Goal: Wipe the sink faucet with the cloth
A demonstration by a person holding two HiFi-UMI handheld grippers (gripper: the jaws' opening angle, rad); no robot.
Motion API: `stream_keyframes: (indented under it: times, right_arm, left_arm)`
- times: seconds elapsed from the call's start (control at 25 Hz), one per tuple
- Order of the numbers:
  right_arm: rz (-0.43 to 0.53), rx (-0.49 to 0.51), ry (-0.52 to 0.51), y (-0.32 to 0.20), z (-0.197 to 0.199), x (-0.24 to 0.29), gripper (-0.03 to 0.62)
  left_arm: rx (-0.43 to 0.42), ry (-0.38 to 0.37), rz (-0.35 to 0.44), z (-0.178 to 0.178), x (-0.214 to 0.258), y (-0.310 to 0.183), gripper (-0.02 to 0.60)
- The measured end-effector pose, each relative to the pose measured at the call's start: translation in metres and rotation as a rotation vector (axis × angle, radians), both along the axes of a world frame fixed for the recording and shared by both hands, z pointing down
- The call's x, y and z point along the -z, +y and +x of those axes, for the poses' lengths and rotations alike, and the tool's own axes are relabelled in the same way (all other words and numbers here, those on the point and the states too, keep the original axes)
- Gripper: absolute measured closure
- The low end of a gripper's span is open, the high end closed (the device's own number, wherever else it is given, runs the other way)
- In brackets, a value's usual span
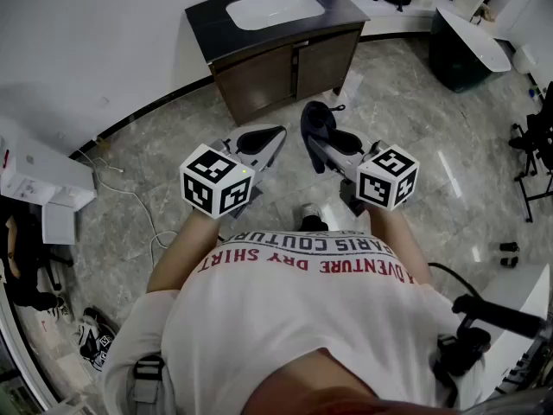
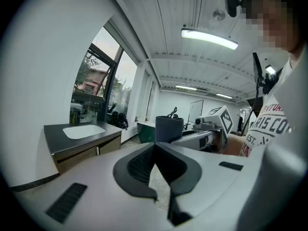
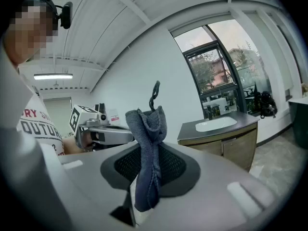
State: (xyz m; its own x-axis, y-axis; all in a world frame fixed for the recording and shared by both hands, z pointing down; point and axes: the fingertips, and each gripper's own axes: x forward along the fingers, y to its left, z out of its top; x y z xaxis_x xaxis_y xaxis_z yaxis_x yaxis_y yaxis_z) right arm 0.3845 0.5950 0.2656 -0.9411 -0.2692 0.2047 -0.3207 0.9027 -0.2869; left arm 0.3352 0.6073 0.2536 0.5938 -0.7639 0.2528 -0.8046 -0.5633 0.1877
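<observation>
We stand on the grey marble floor (image 1: pixel 155 145), well short of the dark-topped bench (image 1: pixel 216 22) that carries the white sink (image 1: pixel 275 9). Both tools are raised on the near side of that bench. The right gripper (image 1: pixel 315 148) has its jaws clamped on the cloth (image 3: pixel 148 153), a dark blue towel bunched into a thick upright fold. One end stands above the jaws and the other hangs below them. The left gripper (image 2: pixel 155 148) carries nothing, and its jaws are pressed together at the tips. It is level with its partner and just as far from the bench.

The faucet cannot be made out in any view from here, so we judge the wiping has not begun and the step in hand is the approach.

To do it well, we would walk up until the sink sits directly below us and find the faucet before lowering the cloth. We would lead with the loose upper end, since the fold is narrow and held near its middle. A firm clamp matters, because a rubbing stroke could drag the towel out of the jaws. The cloth should wrap partly round the spout, not merely dab at it. The free gripper is best kept off to the bench's side, where it cannot knock the fitting.
</observation>
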Motion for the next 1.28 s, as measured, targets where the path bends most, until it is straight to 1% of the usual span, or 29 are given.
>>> stream_keyframes:
  times: [0.6,0.8,1.04,1.16,1.28]
  right_arm:
    - [-0.004,0.016,-0.011,-0.007,-0.012,0.006,0.517]
    - [-0.015,0.029,-0.004,-0.023,-0.023,0.004,0.517]
    - [-0.037,0.039,-0.016,-0.072,-0.033,-0.003,0.517]
    - [-0.05,0.041,-0.027,-0.116,-0.041,-0.014,0.517]
    - [-0.081,0.057,-0.03,-0.172,-0.055,-0.031,0.517]
  left_arm:
    - [-0.001,0.005,0.002,-0.011,0.003,-0.01,0.581]
    - [0.011,0.012,-0.001,-0.022,0.003,-0.028,0.581]
    - [0.029,0.006,-0.009,-0.033,-0.005,-0.075,0.581]
    - [0.04,0.004,-0.019,-0.042,-0.017,-0.114,0.581]
    - [0.054,0.01,-0.044,-0.055,-0.033,-0.17,0.581]
